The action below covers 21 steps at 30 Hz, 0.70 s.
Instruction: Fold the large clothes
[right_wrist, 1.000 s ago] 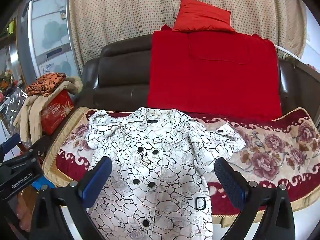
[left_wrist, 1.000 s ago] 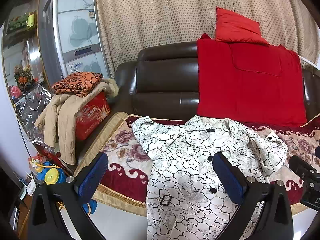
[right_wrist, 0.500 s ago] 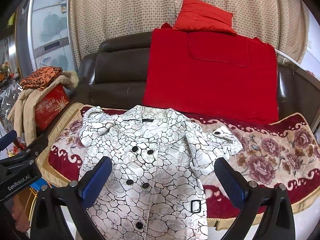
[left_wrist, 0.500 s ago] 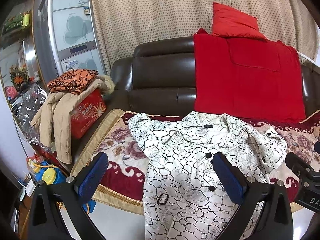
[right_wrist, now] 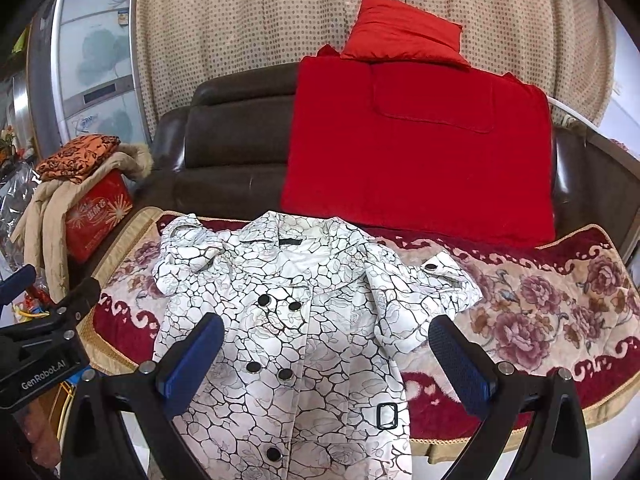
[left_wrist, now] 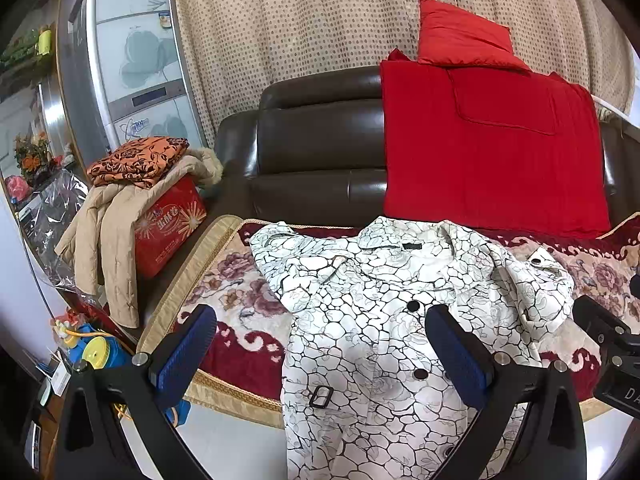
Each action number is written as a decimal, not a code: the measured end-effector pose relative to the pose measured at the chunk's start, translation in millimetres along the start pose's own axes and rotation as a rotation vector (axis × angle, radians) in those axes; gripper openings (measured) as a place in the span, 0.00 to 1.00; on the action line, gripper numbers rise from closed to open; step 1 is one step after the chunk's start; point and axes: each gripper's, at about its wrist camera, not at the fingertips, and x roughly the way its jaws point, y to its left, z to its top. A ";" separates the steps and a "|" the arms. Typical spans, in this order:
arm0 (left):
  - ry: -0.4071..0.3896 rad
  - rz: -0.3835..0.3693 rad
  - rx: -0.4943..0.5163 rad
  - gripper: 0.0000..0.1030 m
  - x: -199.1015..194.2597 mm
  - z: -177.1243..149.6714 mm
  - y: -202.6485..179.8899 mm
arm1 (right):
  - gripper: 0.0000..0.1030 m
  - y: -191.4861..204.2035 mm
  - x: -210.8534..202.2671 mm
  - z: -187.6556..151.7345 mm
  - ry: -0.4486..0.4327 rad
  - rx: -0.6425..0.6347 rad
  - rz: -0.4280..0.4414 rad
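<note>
A white coat with a black crackle print [left_wrist: 372, 312] [right_wrist: 304, 320] lies face up on the sofa seat, collar toward the backrest, its hem hanging over the front edge. It has black buttons and a belt buckle [right_wrist: 386, 416]. Both short sleeves are spread out to the sides. My left gripper [left_wrist: 320, 344] hovers open in front of the coat's left half, holding nothing. My right gripper [right_wrist: 326, 350] hovers open over the coat's lower front, also holding nothing. Each gripper shows at the edge of the other's view.
The coat rests on a floral red and cream sofa cover [right_wrist: 540, 308]. A red blanket [right_wrist: 416, 152] and red cushion [right_wrist: 400, 36] lean on the dark leather backrest. At the left, a red box [left_wrist: 168, 224] carries a beige jacket and folded orange cloth. Toys lie on the floor [left_wrist: 88, 350].
Both grippers have drawn slightly nearer and shifted, so the coat sits a little lower and closer in each view. The coat itself has not moved; both grippers stay open.
</note>
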 end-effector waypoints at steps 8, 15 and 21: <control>0.001 -0.002 -0.011 1.00 0.6 0.8 3.5 | 1.00 2.6 1.0 0.9 0.003 -0.011 -0.006; 0.007 -0.013 -0.011 1.00 0.9 0.3 2.1 | 1.00 1.9 0.7 -0.2 0.011 -0.017 -0.010; 0.014 -0.020 -0.004 1.00 0.6 -2.0 -0.1 | 1.00 1.0 0.6 -1.4 0.018 -0.020 -0.016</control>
